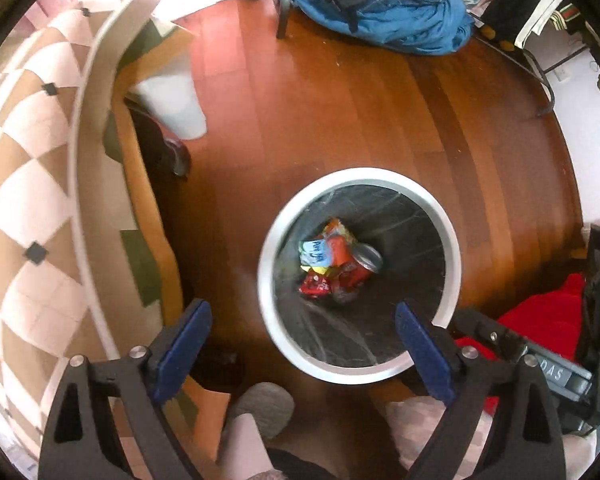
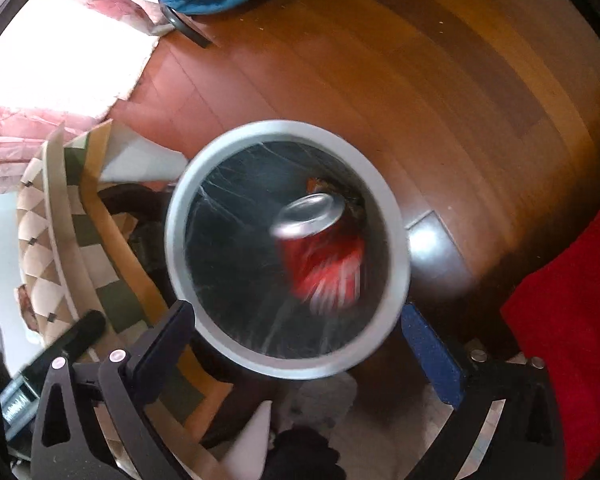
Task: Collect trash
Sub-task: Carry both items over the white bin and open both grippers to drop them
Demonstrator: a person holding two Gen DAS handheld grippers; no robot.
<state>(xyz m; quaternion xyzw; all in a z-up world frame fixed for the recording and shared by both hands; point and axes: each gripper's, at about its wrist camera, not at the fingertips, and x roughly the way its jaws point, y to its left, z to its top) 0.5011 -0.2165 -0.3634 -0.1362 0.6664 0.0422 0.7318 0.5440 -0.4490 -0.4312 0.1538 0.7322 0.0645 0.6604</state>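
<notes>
Right wrist view: red can (image 2: pixel 320 256) blurred inside the bin (image 2: pixel 204 184), ahead of the wide, empty right gripper (image 2: pixel 300 344). Left gripper (image 1: pixel 300 344) also wide, empty, above the rim; wrappers (image 1: pixel 324 260) at the bottom.

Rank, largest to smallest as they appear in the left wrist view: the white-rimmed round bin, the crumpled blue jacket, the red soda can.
1. Crumpled blue jacket and white-rimmed round bin: similar, distance makes it unsure.
2. Red soda can, smallest.
</notes>
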